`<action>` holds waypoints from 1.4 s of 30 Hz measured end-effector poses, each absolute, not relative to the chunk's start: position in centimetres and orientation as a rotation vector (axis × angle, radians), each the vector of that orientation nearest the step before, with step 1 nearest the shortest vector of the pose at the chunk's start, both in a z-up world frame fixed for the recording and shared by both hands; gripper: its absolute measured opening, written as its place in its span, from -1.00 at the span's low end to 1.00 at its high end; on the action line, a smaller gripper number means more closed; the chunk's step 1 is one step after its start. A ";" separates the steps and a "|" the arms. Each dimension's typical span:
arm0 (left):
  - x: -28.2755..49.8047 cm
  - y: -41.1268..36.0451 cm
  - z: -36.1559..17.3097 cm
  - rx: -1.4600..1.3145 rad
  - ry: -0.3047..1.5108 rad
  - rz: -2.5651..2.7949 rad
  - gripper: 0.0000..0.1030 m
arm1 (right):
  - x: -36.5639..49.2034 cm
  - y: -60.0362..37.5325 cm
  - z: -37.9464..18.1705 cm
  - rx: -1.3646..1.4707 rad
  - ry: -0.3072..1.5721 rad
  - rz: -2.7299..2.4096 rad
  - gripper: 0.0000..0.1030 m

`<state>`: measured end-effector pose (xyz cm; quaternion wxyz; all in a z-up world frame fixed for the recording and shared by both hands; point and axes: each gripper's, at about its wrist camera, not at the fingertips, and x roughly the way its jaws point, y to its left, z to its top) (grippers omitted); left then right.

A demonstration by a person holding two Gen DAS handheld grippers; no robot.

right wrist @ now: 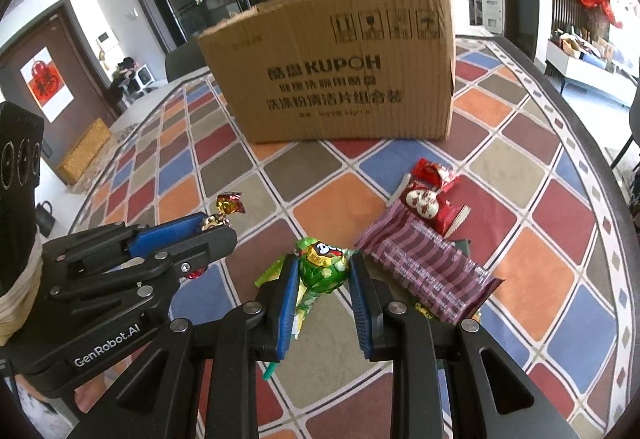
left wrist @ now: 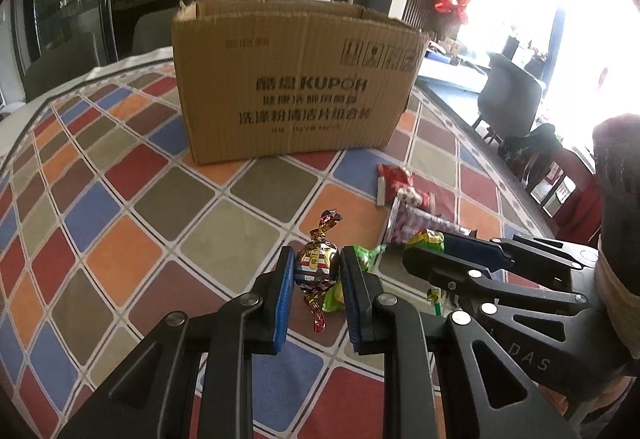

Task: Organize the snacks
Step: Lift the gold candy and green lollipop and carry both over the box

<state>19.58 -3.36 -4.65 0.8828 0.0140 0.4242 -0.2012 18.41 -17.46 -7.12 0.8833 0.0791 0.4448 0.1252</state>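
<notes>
My left gripper [left wrist: 316,263] is shut on a gold-and-brown foil-wrapped candy [left wrist: 318,261], held just above the tablecloth; it shows again at the left gripper [right wrist: 218,225] in the right wrist view, with the candy's twisted end [right wrist: 229,202] sticking up. My right gripper [right wrist: 324,267] is shut on a green wrapped lollipop [right wrist: 323,266], its stick hanging below. In the left wrist view the right gripper [left wrist: 424,245] holds the green lollipop [left wrist: 427,239] beside me. An open cardboard box [left wrist: 292,79] [right wrist: 340,67] stands beyond on the table.
A maroon striped snack bar [right wrist: 424,271] and red-and-white candy packets [right wrist: 430,195] lie on the chequered tablecloth [right wrist: 332,207] to the right of the grippers. The same packets [left wrist: 404,191] appear in the left wrist view. The table's dark edge [right wrist: 592,127] curves on the right.
</notes>
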 end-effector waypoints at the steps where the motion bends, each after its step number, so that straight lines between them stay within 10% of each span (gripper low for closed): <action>1: 19.6 -3.4 -4.3 0.029 0.874 -0.417 -0.54 | 18.4 -17.5 -6.9 0.164 0.919 0.262 -0.48; 42: 31.0 -4.1 8.9 0.003 0.658 -0.347 -0.54 | 28.9 -18.6 7.9 0.093 0.605 0.240 -0.48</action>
